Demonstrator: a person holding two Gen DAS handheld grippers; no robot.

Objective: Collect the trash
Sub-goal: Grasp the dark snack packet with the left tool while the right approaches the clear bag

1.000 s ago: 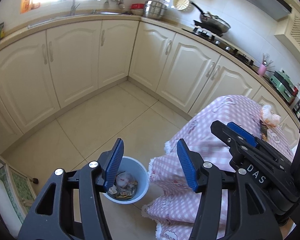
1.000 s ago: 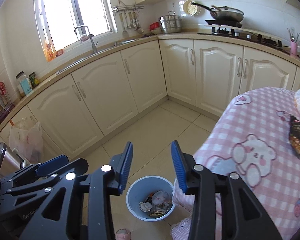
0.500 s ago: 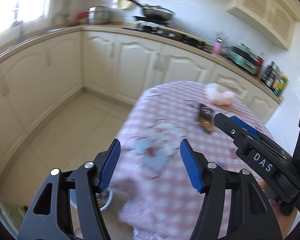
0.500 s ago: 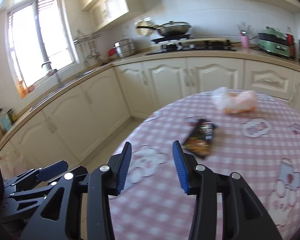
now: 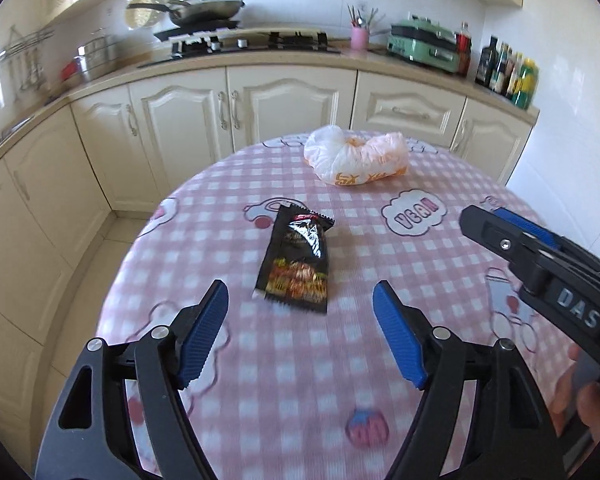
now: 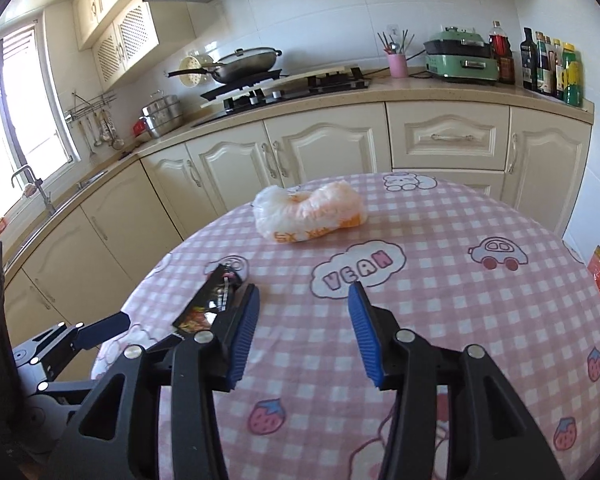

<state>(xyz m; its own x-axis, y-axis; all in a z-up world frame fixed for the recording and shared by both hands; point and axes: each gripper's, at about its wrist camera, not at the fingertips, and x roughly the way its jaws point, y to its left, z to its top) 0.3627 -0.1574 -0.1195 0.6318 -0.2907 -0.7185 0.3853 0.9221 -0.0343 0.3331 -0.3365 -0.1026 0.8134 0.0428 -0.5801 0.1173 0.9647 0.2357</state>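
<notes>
I hold my left gripper (image 5: 300,312) with fingers spread wide and empty, lined up on the flat black crinkled snack wrapper (image 5: 298,262) lying on the pink checked tablecloth (image 5: 380,264), while my right gripper (image 6: 303,312), equally agape, faces the crumpled white-and-orange plastic bag (image 6: 308,212) farther back.

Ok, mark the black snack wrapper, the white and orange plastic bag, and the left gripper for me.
black snack wrapper (image 5: 298,260), left wrist view, middle of the flat pack.
white and orange plastic bag (image 5: 356,156), left wrist view, centre of the crumpled bundle.
left gripper (image 5: 300,316), left wrist view, midway between its open blue fingertips.
</notes>
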